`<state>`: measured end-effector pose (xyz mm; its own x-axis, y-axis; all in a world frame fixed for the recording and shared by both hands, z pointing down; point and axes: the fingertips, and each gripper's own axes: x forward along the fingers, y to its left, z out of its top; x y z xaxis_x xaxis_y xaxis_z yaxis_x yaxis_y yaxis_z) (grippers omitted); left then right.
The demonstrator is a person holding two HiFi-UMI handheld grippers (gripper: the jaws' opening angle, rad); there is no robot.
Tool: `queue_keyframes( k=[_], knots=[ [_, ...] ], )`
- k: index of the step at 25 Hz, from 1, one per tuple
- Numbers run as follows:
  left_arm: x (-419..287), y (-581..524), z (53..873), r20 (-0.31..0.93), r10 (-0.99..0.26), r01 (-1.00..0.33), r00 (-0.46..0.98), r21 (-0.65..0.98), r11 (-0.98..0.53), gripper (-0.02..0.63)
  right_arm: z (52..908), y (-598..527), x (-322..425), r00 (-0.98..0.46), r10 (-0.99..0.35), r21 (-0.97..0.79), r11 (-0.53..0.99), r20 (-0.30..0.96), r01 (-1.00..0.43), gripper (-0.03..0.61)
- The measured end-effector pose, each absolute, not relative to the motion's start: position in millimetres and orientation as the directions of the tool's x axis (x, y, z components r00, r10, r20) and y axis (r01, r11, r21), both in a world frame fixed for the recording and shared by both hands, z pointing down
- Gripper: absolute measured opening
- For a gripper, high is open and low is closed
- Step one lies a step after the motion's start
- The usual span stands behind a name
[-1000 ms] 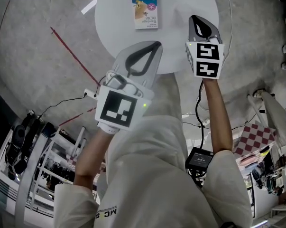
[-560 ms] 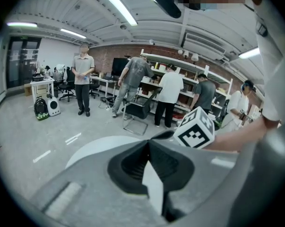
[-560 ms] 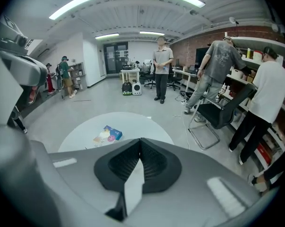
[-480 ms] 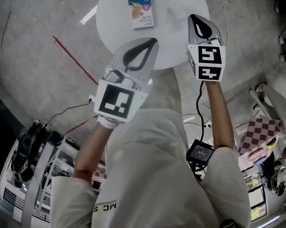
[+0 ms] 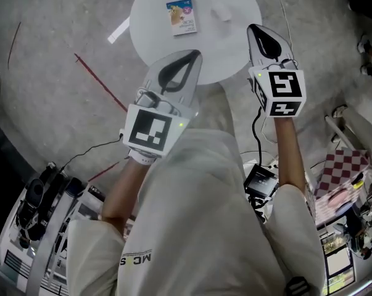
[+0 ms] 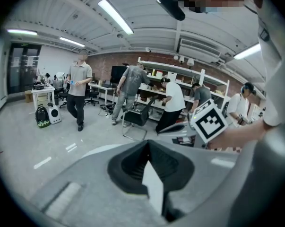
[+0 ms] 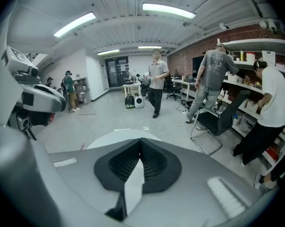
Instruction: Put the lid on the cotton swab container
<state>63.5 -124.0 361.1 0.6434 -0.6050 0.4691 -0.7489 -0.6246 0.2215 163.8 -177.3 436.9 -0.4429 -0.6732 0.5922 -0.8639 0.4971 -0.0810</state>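
Note:
A small round white table [image 5: 235, 48] stands far below on the floor. On it lies a blue-and-white cotton swab pack [image 5: 181, 17], with a small pale see-through item [image 5: 221, 12] to its right; I cannot tell whether that is the lid. My left gripper [image 5: 194, 55] hangs high over the table's near edge, shut and empty. My right gripper [image 5: 255, 29] hangs over the table's right edge, also shut and empty. In the left gripper view the jaws [image 6: 147, 146] meet with nothing between them, and in the right gripper view the jaws [image 7: 140, 143] do too.
Grey concrete floor with a red line [image 5: 102, 82] and cables surrounds the table. Racks of equipment [image 5: 37, 214] stand at the lower left. Several people [image 7: 156, 79] walk or work by shelves [image 6: 180, 79] and a chair [image 7: 218, 122] across the room.
The table with the pack has drawn away toward the top of the head view and looks smaller. Both grippers stay shut and have risen slightly apart from it.

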Motion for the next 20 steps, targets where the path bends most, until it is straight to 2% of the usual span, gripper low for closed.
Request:
queue_keyframes(
  k=[20],
  knots=[
    [50, -64, 258, 0.326, -0.727, -0.797, 0.604, 0.253, -0.548, 0.000, 276, -89, 139, -0.577, -0.703, -0.082, 0.603, 0.416, -0.794, -0.002]
  ],
)
